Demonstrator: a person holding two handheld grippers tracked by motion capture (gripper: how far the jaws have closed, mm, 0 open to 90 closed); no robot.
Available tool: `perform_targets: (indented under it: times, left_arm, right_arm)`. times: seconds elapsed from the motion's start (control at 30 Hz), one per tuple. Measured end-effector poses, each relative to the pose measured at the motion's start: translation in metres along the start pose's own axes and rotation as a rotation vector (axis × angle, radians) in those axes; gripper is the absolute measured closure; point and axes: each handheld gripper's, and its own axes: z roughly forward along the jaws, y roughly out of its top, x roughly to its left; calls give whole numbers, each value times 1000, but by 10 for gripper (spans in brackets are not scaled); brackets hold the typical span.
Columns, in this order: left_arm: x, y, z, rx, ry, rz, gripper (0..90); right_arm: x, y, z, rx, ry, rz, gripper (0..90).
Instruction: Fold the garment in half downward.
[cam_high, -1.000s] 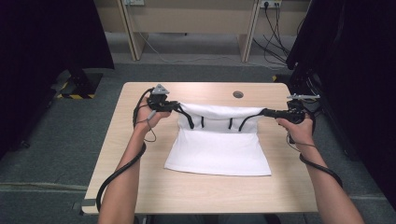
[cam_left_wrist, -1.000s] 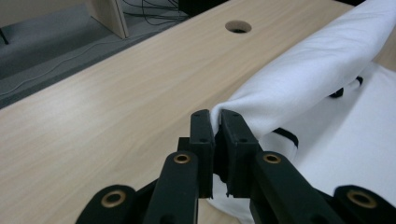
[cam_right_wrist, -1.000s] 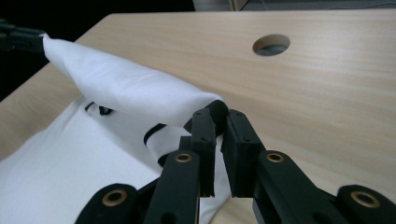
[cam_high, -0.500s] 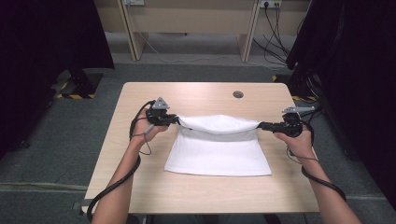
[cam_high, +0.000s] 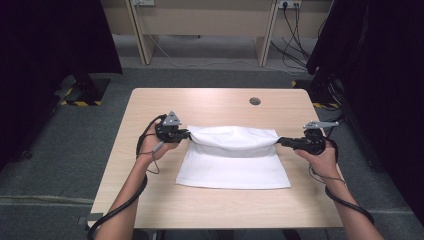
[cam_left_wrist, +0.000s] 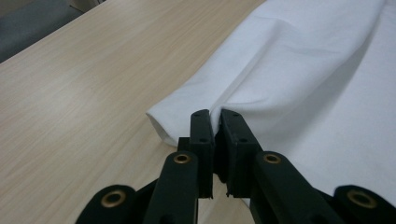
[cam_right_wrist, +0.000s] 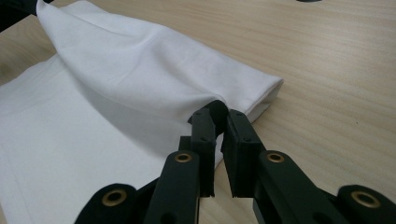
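Both tongs are pinching the white cloth (cam_high: 232, 157) at its far corners: the left tongs (cam_high: 186, 134) hold the far left corner and the right tongs (cam_high: 281, 141) hold the far right corner. Up close, the left tongs (cam_left_wrist: 214, 122) and right tongs (cam_right_wrist: 217, 116) each have cloth squeezed between their black pads.

1 second ago the far edge was held up higher and farther back. Now both hands have come down and toward the person, so the far edge hangs low over the rest of the cloth. I think the cloth is being folded in 2, and the fold is partly done.

The cloth lies in the middle of the table (cam_high: 210, 102). A small round hole (cam_high: 255, 101) sits in the far part, well apart. Nothing blocks the way.
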Motion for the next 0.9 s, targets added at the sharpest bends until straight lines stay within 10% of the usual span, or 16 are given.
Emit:
perform_targets:
  times: [0.9]
  left_arm:
    - [-23,-7,-17,3,-2,56,835]
  right_arm:
    - [14,-14,-12,-3,10,-31,837]
